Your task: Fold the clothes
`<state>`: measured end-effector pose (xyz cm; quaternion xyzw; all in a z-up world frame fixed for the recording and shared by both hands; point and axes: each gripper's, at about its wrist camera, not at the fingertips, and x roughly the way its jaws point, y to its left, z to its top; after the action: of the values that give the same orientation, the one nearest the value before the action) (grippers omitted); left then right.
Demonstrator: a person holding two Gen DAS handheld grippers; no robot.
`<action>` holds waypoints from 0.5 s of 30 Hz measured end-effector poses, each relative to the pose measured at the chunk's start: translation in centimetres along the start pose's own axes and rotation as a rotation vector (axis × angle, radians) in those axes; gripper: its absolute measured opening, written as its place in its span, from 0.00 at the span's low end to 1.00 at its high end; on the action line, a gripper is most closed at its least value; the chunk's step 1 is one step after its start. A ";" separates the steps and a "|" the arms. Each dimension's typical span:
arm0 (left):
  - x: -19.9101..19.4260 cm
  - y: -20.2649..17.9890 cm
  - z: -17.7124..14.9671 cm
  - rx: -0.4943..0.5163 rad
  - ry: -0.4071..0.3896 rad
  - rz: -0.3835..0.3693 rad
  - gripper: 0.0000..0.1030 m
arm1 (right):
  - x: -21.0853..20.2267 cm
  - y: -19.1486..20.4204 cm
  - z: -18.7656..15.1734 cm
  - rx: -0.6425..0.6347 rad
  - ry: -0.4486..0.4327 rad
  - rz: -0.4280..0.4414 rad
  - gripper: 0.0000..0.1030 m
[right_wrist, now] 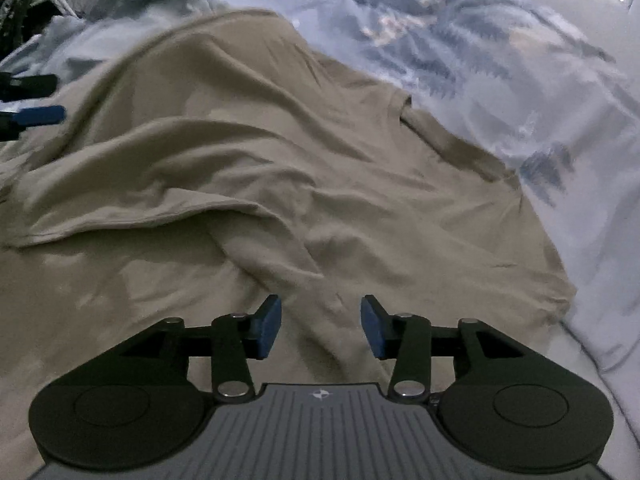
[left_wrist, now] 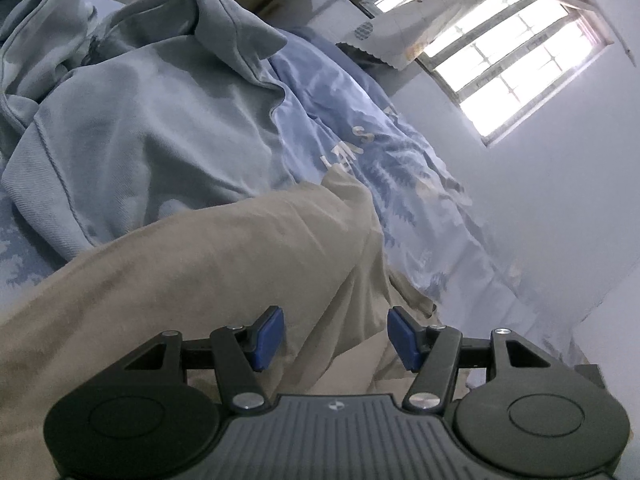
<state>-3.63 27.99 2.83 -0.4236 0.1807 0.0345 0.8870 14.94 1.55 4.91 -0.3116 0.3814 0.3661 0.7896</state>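
tan shirt (right_wrist: 248,152): rumpled on bed (right_wrist: 540,80), soft, light, will sag | left gripper (left_wrist: 335,338) and right gripper (right_wrist: 321,330): fingers apart, holding nothing | you: pinch folded edge (right_wrist: 132,224), not mid-panel

Pale capital letters are printed on the blue patterned bed cover (left_wrist: 360,136), just beside the edge of the light blue sweatshirt (left_wrist: 152,128) in the left wrist view. They run tilted and are broken by folds; only "LE" and a stray "S" can be made out, the rest is unreadable. In the right wrist view the same cover (right_wrist: 460,40) shows only blurred print, no legible word. Each gripper body bears a small round emblem (left_wrist: 333,405), without readable letters
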 end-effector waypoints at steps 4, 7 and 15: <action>0.3 0.1 0.1 -0.016 0.004 0.001 0.55 | 1.9 -2.1 -0.1 0.091 0.056 0.053 0.51; 0.5 0.2 0.2 -0.015 0.004 0.009 0.55 | 2.1 -2.9 -0.2 0.115 0.068 0.121 0.51; 0.0 0.6 0.7 -0.044 -0.018 0.024 0.55 | -1.4 -0.5 -2.0 -0.043 0.179 0.259 0.34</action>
<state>-3.54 28.86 2.78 -0.4403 0.1769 0.0532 0.8787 13.96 -0.68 5.17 -0.3082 0.4793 0.4435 0.6918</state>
